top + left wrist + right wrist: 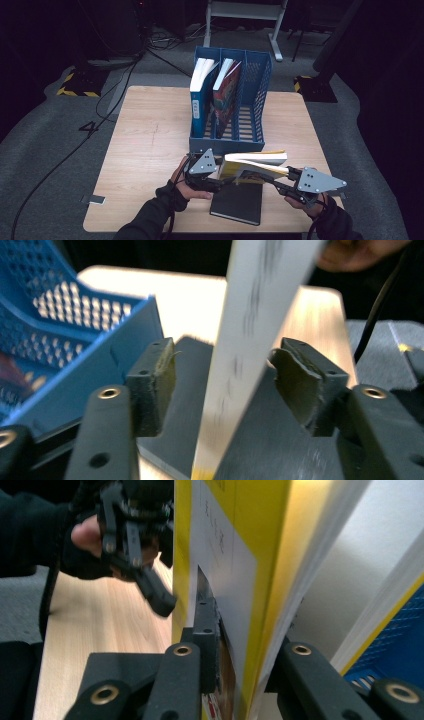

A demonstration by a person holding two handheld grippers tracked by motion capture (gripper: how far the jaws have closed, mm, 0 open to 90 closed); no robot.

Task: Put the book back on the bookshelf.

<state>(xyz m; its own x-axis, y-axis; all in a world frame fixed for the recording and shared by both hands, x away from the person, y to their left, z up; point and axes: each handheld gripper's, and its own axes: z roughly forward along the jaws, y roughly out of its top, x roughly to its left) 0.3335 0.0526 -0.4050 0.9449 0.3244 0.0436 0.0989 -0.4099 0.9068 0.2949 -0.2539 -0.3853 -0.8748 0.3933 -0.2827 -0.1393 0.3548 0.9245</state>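
Clamping the yellow book, right gripper; left gripper wide open around its edge.

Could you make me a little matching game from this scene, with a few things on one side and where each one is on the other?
Things:
1. yellow book
2. black book
3. blue book
4. red book

Places:
A. flat on the table, near the front edge
B. standing in the rack's left slot
C. held up off the table, clamped by the right hand-held gripper
D. leaning in the rack's middle slot

Pairs: 1-C, 2-A, 3-B, 4-D
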